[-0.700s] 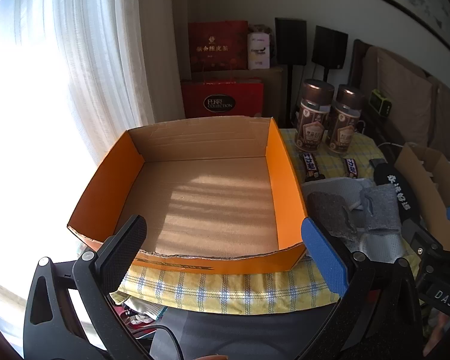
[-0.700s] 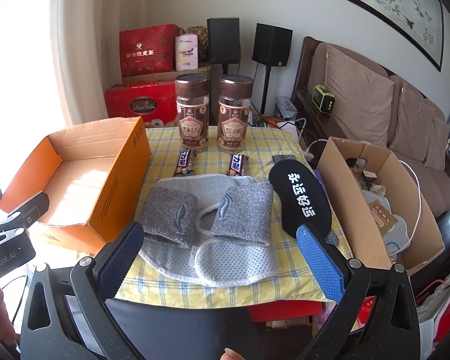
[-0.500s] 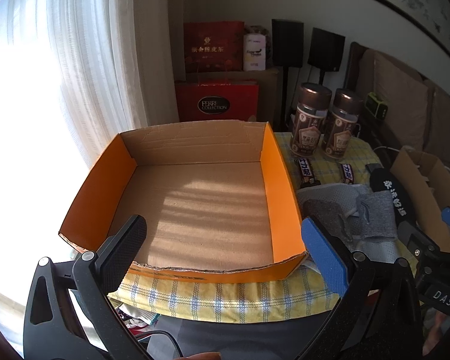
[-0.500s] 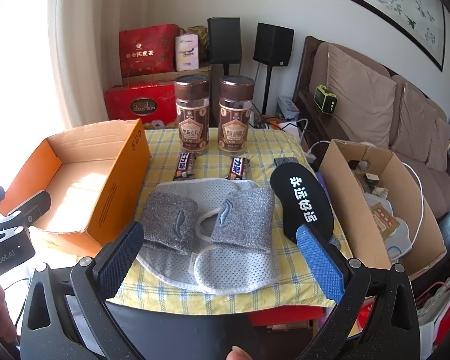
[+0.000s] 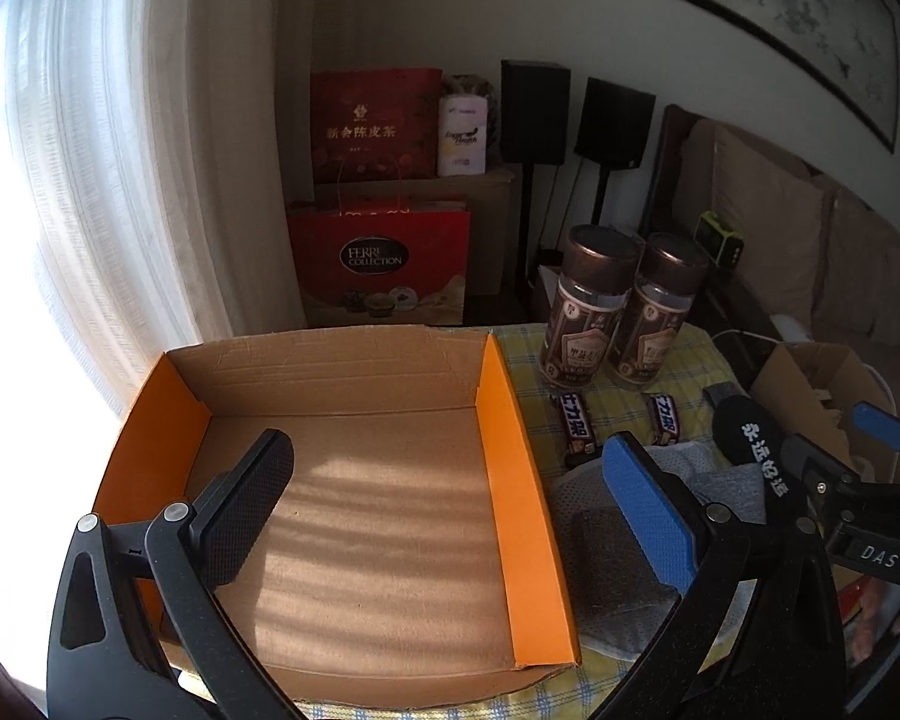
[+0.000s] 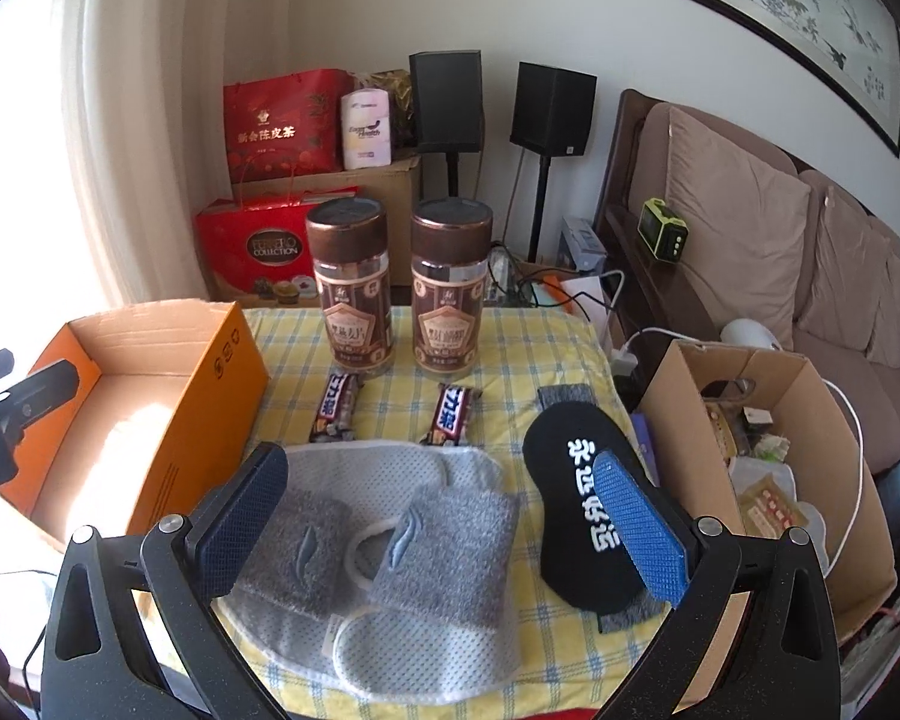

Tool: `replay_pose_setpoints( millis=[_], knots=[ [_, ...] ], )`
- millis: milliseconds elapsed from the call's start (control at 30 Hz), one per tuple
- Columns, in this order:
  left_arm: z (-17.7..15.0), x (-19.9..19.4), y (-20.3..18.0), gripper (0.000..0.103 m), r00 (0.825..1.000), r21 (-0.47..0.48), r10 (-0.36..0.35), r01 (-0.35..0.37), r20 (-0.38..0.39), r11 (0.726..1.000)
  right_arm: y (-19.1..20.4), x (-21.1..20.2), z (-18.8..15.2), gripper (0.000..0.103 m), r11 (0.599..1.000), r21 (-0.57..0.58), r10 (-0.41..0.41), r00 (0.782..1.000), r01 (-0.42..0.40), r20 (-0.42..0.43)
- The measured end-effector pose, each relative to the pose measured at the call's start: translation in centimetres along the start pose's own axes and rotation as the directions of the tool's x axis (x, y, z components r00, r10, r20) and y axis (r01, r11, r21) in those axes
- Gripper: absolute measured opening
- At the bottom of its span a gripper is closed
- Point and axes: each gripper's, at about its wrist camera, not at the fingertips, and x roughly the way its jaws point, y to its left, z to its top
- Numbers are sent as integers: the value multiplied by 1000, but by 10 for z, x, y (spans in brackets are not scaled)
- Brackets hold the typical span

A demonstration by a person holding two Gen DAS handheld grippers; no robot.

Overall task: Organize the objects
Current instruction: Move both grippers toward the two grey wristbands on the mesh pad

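An empty orange cardboard box (image 5: 504, 468) sits at the table's left; it also shows in the right wrist view (image 6: 210, 396). My left gripper (image 5: 444, 504) is open and empty over the box's near part. My right gripper (image 6: 444, 516) is open and empty, above two grey wristbands (image 6: 390, 546) lying on a white mesh slipper pair (image 6: 390, 648). Two brown-lidded jars (image 6: 402, 288) stand at the table's far side. Two chocolate bars (image 6: 336, 408) lie in front of them. A black eye mask (image 6: 576, 516) lies to the right.
The table has a yellow checked cloth (image 6: 510, 360). An open brown carton (image 6: 768, 480) full of items stands right of the table. Red gift bags (image 6: 270, 192), speakers (image 6: 498, 102) and a sofa (image 6: 780, 240) are behind. A curtain (image 5: 90, 180) hangs at left.
My left gripper has moved forward and lower over the box. My right gripper has moved forward, closer to the wristbands and the jars.
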Motion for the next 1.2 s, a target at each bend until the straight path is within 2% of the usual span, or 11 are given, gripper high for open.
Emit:
replay_pose_setpoints(
  millis=[267,400,500,633,700,767,900,1033,1100,1200],
  knots=[
    [50,36,-36,103,998,94,-65,64,9,994,-29,39,38,103,998,57,32,999,-32,10],
    [59,58,-52,103,997,110,-74,77,-34,991,-38,55,44,103,997,68,23,1000,-22,-18],
    [47,63,-58,103,993,112,-106,113,-59,987,-38,56,36,103,998,62,33,999,-31,-29],
    [20,66,-67,101,984,144,-139,154,-113,977,-38,60,13,102,999,41,26,996,-23,-86],
    [10,66,-71,91,979,152,-148,170,-142,974,-39,61,2,99,999,44,37,993,-32,-116],
    [3,65,-74,91,973,156,-165,191,-164,969,-39,60,-9,95,998,49,40,989,-34,-140],
    [-8,56,-83,91,967,178,-179,211,-179,961,-43,56,-29,93,997,66,36,984,-25,-173],
    [-20,54,-95,89,961,202,-182,225,-209,953,-44,57,-45,92,994,105,48,978,-27,-201],
    [-26,55,-102,84,958,216,-173,224,-230,950,-43,59,-52,90,993,114,62,974,-38,-216],
    [-35,60,-111,82,954,240,-144,209,-262,948,-36,61,-60,90,992,117,71,972,-45,-226]
  ],
)
